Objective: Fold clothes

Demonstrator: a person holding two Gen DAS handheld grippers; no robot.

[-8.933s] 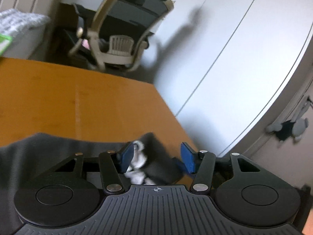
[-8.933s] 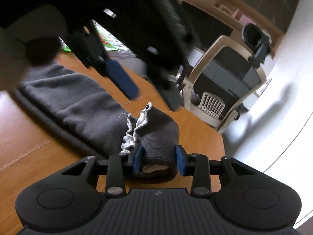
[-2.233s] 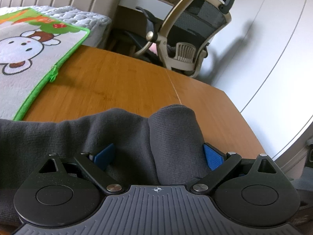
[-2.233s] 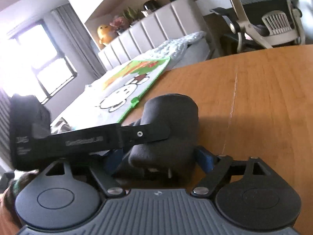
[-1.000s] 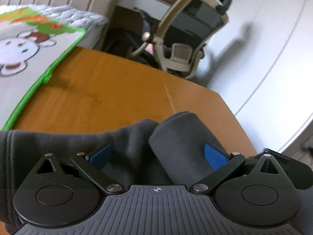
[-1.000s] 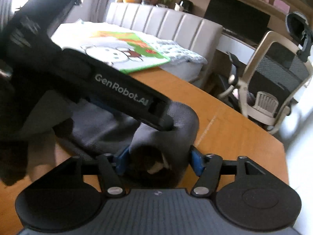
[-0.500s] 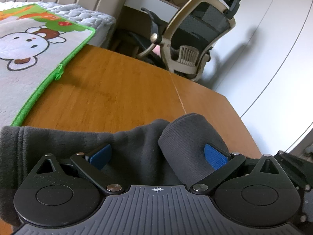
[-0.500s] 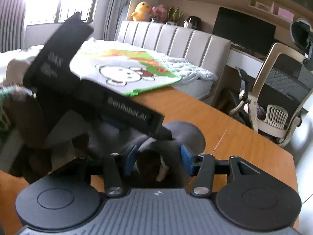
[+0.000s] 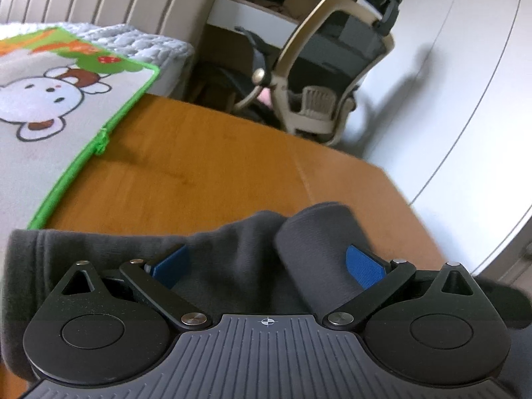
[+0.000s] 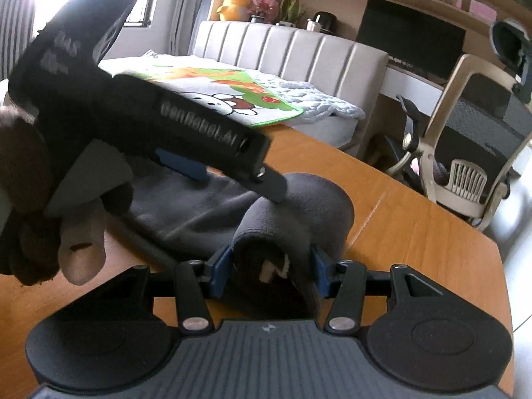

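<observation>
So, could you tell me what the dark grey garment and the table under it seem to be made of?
The dark grey garment looks like soft matte knit, perhaps fleece or sweatshirt cotton: fine ribbing and thick rounded folds. The table looks like wood or bamboo with a smooth satin finish: warm orange tone, faint grain, a straight seam line.

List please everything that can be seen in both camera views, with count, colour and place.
Garment: one, dark grey, rolled end, on the table.
Table: one, orange-brown wood, under the garment.
Cartoon blanket: one, white with green edge, on the bed beside the table.
Bed headboard: one, pale grey, padded, behind the bed.
Office chair: one, beige frame with dark mesh, beyond the table.
Plush toy: one, yellow, shelf above the headboard.
Left gripper: one, black, blue fingers open around the roll.
Right gripper: one, black, fingers shut on the roll end.
</observation>
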